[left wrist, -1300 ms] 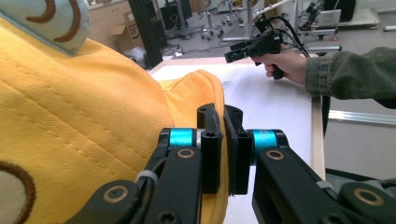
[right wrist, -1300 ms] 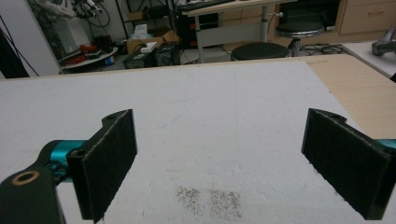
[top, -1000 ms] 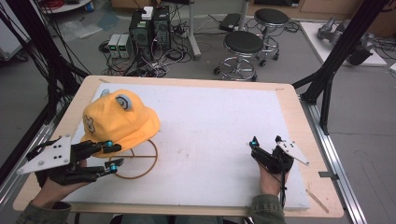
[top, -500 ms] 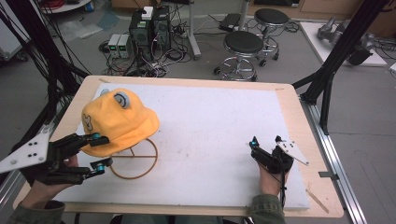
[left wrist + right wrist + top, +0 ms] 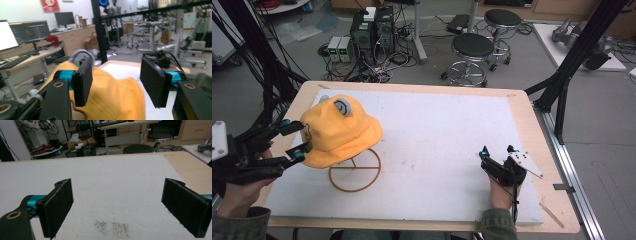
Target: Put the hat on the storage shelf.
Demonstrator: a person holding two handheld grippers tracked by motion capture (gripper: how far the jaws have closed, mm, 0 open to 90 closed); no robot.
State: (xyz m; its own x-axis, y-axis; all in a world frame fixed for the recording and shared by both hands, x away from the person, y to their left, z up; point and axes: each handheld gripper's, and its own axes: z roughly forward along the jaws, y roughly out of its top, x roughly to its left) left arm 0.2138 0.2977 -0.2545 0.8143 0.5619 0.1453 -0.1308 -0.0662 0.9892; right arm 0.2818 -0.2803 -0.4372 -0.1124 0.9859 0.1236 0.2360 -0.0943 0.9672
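A yellow bucket hat [image 5: 339, 131] with a grey round patch on its crown sits on a brown wire stand [image 5: 355, 171] at the table's left. My left gripper [image 5: 296, 139] stands open at the hat's left brim, its jaws apart and nothing between them. In the left gripper view the hat [image 5: 112, 97] lies just beyond the two black pads [image 5: 83, 80]. My right gripper [image 5: 497, 152] rests open on the white mat near the front right, and the right gripper view has bare mat [image 5: 117, 185] between its pads [image 5: 58, 208].
A white foam mat [image 5: 442, 140] covers the wooden table [image 5: 524, 115]. Black frame poles [image 5: 579, 55] stand at the right and left. Two stools [image 5: 472, 50] and computer boxes [image 5: 369, 30] are on the floor behind the table.
My left gripper has drawn back to the left and risen slightly, from the stand's ring to the hat's left brim. The hat shifted a little. The right gripper stayed put.
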